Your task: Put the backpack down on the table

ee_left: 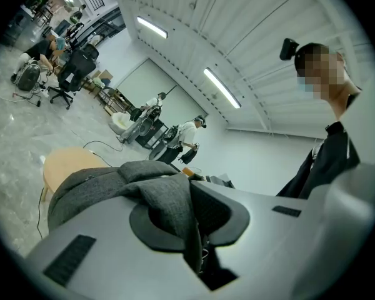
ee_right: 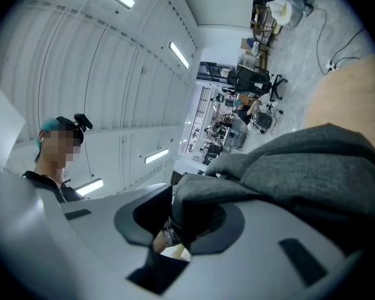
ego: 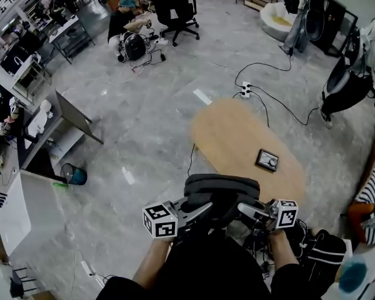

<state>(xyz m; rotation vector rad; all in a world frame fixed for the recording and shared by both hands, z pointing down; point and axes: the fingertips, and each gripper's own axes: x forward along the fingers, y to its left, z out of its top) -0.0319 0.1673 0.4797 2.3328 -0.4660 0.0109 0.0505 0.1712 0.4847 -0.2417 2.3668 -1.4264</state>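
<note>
While backpack hangs by table end, left tongs, right tongs each narrowly pinch its fabric.

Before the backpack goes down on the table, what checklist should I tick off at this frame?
1. Left tongs gripping grey fabric backpack: ok.
2. Right tongs gripping it: ok.
3. Bare space on oval wooden table: ok.
4. Small black square device clear of landing spot: cannot tell.
5. Backpack bottom touching table: cannot tell.
</note>
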